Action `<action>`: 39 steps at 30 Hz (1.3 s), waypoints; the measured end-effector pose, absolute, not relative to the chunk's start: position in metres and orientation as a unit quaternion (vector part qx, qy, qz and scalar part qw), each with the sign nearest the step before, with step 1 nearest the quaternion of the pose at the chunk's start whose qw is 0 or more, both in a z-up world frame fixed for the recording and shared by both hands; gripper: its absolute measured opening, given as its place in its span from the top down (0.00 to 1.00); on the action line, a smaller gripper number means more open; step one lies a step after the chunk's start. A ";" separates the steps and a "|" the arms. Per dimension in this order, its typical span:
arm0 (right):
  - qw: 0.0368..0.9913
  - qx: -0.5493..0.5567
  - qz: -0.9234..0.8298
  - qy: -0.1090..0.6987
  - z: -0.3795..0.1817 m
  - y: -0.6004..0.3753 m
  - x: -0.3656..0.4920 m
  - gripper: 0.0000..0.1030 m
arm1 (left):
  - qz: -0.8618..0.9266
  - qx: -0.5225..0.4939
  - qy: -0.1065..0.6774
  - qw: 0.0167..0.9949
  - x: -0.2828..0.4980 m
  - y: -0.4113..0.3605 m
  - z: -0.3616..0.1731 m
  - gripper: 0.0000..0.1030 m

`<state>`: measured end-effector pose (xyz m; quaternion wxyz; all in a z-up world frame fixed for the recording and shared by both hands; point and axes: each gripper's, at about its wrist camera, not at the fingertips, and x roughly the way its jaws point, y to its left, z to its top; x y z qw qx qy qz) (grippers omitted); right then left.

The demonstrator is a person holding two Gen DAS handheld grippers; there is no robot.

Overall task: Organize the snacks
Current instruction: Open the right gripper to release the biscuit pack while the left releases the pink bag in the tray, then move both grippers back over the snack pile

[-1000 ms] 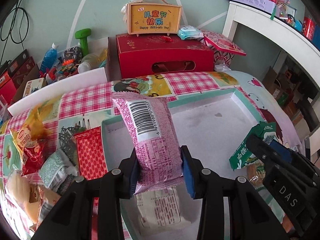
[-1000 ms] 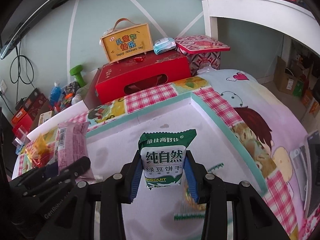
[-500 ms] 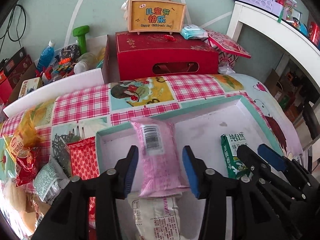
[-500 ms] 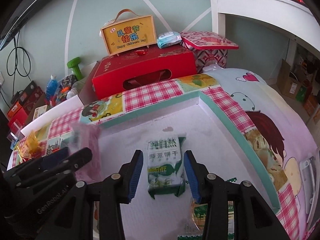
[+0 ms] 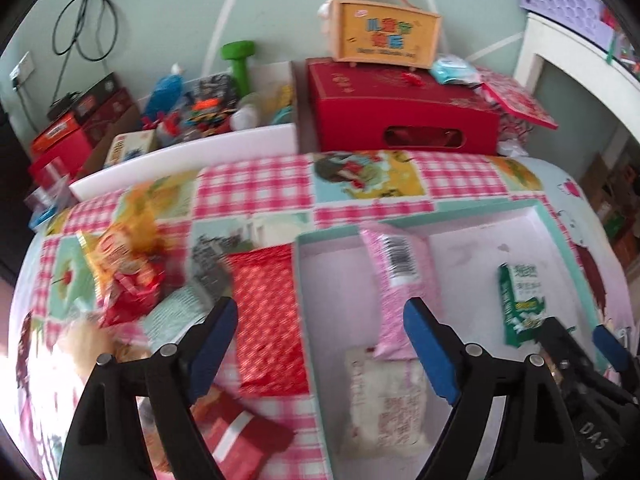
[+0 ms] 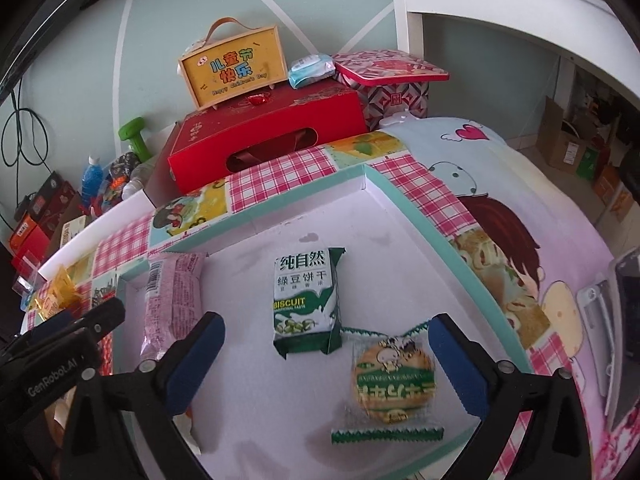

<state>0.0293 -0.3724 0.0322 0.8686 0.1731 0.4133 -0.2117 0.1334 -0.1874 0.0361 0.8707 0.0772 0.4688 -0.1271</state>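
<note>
A shallow white tray with a teal rim (image 5: 420, 218) (image 6: 280, 208) lies on the patterned cloth. In it lie a pink barcode packet (image 5: 394, 276) (image 6: 170, 300), a green biscuit packet (image 5: 520, 300) (image 6: 306, 304), a white packet (image 5: 386, 404) and a clear-wrapped round cookie (image 6: 392, 388). My left gripper (image 5: 320, 344) is open and empty, above the tray's left rim and a red packet (image 5: 266, 316). My right gripper (image 6: 326, 364) is open and empty over the tray, just in front of the green packet.
Several loose snacks (image 5: 128, 264) lie on the cloth left of the tray. A red gift box (image 6: 268, 136) with a yellow handled box (image 6: 234, 66) on top stands behind. A white shelf (image 6: 520, 8) is at the right, and a phone (image 6: 600, 320) lies at the cloth's right edge.
Both grippers opened wide and let go of their packets, which now lie flat in the tray. My left gripper has swung left toward the loose snacks; my right has drawn back.
</note>
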 end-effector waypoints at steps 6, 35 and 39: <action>0.875 0.154 -0.208 0.410 0.043 -0.356 0.021 0.00 | -0.099 0.091 0.475 0.870 0.118 -0.163 0.039 0.17; 0.895 0.117 -0.120 0.414 0.056 -0.239 0.022 0.00 | -0.011 0.028 0.465 0.885 0.088 -0.015 0.045 0.17; 0.896 0.108 -0.098 0.420 0.053 -0.221 0.030 0.00 | 0.001 0.013 0.469 0.883 0.090 0.005 0.042 0.17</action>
